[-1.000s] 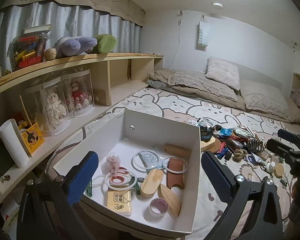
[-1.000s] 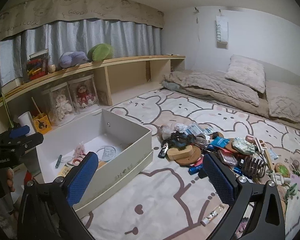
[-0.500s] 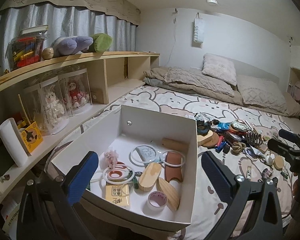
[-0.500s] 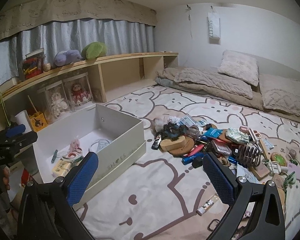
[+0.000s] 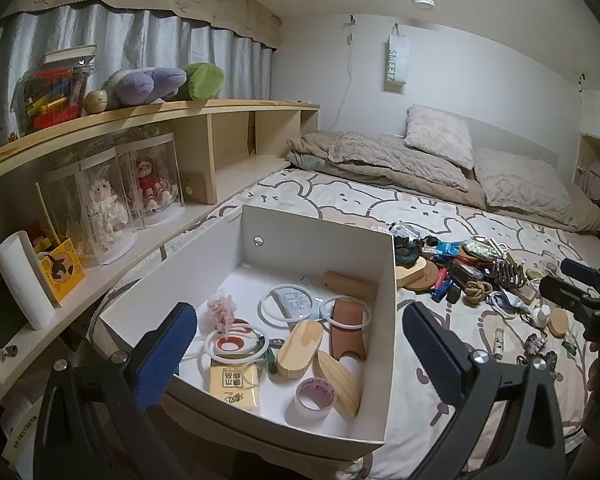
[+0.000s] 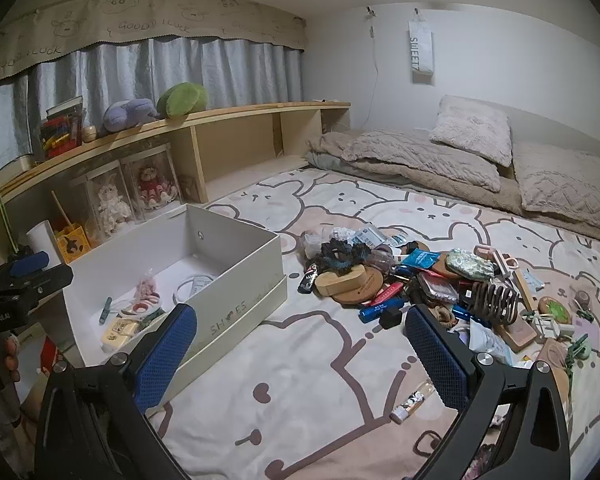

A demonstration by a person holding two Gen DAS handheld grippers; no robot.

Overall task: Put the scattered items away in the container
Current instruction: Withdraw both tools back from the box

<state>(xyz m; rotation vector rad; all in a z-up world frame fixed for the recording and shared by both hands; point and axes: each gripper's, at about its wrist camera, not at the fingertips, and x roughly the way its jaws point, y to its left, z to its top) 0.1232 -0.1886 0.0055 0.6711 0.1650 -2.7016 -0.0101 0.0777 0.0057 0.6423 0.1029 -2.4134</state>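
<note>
Left gripper [image 5: 300, 354]: jaws spread wide, nothing between the blue textured pads; it hangs over the near end of the white box.
Right gripper [image 6: 300, 354]: jaws likewise wide apart and empty, above bare bedspread between box and pile.
White box [image 6: 236, 300]: rectangular cardboard shoebox on the bed beside the shelf; "SH ES" is pencilled faintly on its long outer wall, with a small round vent hole in the far end wall.
Box contents: white plastic rings [image 5: 286, 300], a roll of clear tape [image 5: 315, 397], oval pale-wood pieces [image 5: 300, 348], a brown leather-like strip [image 5: 348, 330], a yellow packet [image 5: 233, 384] printed with characters I cannot read, a pink frilly tuft [image 5: 221, 312].
Scattered pile [image 6: 428, 284]: on the bedspread right of the box, apart from it; a black scrunchie [image 6: 340, 258], round wooden discs [image 6: 352, 284], a blue cylinder [image 6: 380, 310], a brown coil-shaped hair clip [image 6: 494, 302], a small tube [image 6: 410, 400] lying alone nearer the right gripper.
Bedspread [image 6: 320, 360]: soft, pale, with cartoon bear and rabbit outlines.
Writing elsewhere: "GOOD LUCK" on the curtain valance [image 6: 140, 24]; "SWEET" on the hanging wall bag [image 6: 420, 54].
Shelf [image 5: 140, 110]: light wood; plush toys on top, dolls in clear cases below.
</note>
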